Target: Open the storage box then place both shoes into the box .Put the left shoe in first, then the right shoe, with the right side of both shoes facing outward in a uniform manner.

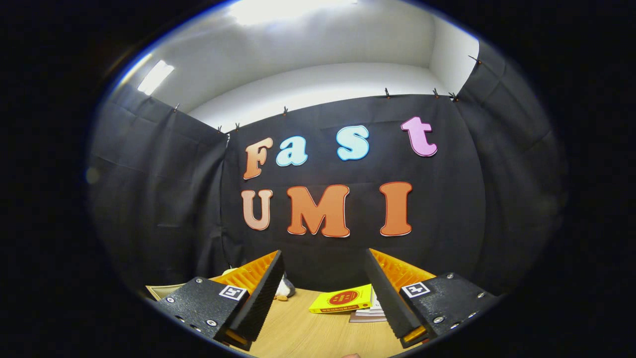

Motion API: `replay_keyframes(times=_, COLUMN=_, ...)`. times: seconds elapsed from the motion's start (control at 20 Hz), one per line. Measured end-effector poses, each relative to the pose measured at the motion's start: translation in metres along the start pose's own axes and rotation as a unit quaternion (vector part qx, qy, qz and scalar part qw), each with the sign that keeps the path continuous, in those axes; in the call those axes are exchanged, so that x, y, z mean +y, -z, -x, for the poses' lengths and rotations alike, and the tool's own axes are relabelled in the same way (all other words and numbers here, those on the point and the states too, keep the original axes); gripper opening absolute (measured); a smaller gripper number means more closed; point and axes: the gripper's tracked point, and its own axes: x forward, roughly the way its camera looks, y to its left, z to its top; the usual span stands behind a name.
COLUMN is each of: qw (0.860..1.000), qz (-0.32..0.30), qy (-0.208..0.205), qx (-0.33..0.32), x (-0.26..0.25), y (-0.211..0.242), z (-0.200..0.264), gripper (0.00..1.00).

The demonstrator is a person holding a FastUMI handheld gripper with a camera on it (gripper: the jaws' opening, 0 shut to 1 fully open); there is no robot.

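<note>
Storage box and shoes: position cannot be told; gripper [324, 254] raised, fingers apart.
Gripper view: the jaws stand wide, holding nothing. A pale flat edge [160, 289] outside one finger may be the box. On the wooden table [303, 334] beyond the fingers lie a yellow book [343, 298] on a stack and a small white object [285, 288].

camera looks level over table [318, 333] toward wall.

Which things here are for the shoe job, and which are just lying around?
For the job:
gripper, fingers wide apart, holding nothing

Just lying around:
yellow book on the wooden table
books stacked under it
small toy by one finger
</note>
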Motion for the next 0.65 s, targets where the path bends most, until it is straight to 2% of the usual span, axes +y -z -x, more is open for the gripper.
replay_keyframes(times=0.35, qw=0.999, qz=0.012, qy=-0.037, qx=0.004, x=-0.003, y=0.007, z=0.003, gripper=0.98)
replay_keyframes(times=0.65, qw=0.999, qz=0.016, qy=-0.029, qx=0.002, x=-0.013, y=0.003, z=0.006, gripper=0.98)
